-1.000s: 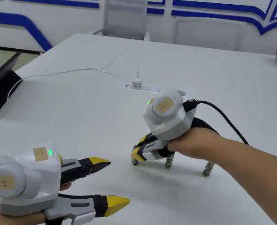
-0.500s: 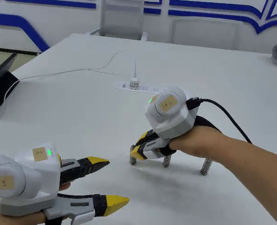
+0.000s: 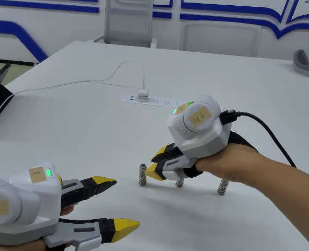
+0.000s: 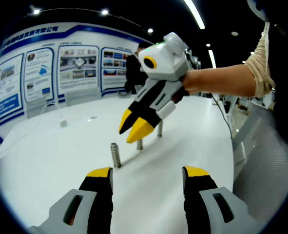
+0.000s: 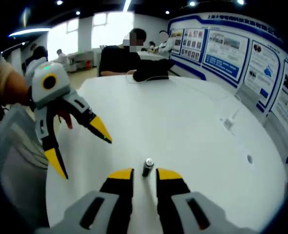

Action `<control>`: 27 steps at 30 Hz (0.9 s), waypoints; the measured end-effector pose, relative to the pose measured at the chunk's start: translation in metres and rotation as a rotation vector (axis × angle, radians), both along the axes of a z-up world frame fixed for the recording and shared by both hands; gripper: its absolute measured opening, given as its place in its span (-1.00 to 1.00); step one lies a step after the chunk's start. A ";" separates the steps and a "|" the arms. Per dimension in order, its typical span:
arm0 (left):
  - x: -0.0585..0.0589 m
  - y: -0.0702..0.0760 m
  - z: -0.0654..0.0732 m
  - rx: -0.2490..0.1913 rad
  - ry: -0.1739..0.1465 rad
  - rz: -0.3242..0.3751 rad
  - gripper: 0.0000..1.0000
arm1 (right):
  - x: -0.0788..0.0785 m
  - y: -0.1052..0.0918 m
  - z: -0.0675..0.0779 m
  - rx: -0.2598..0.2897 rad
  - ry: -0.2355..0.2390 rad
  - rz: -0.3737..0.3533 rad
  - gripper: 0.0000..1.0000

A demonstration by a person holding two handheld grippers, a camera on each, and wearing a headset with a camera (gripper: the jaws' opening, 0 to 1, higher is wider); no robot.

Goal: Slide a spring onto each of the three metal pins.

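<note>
Standing just ahead of the right gripper (image 5: 144, 178) jaws, a spring (image 5: 147, 167).

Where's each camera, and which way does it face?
Head view: on the headset, facing down at the table, left gripper, right gripper and forearm.
Left gripper view: on the left gripper, along its jaws toward the springs.
Right gripper view: on the right gripper, down its jaws at one spring.
Shared: each gripper view shows the other gripper.
</note>
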State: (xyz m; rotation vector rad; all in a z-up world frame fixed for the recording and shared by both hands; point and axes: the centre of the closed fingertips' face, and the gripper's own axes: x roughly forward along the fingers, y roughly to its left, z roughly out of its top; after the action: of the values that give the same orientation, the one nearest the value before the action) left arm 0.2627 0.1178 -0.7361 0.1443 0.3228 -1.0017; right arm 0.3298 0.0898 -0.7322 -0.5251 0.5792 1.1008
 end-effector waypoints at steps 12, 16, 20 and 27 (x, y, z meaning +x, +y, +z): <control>-0.001 -0.004 0.001 -0.003 -0.003 -0.008 0.20 | -0.021 -0.017 0.007 0.042 -0.009 -0.027 -0.60; -0.001 -0.004 0.001 -0.002 -0.003 -0.012 0.21 | -0.028 -0.024 0.009 0.048 -0.015 -0.035 -0.59; -0.001 -0.005 0.002 -0.001 -0.005 -0.014 0.23 | -0.033 -0.031 0.009 0.048 -0.021 -0.042 -0.58; -0.002 -0.005 0.001 -0.004 -0.004 -0.015 0.24 | -0.043 -0.042 0.009 0.060 -0.022 -0.056 -0.57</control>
State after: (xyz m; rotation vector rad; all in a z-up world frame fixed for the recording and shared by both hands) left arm 0.2611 0.1123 -0.7350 0.1455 0.3169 -1.0165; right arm 0.2864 0.0482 -0.7231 -0.4658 0.5369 1.0546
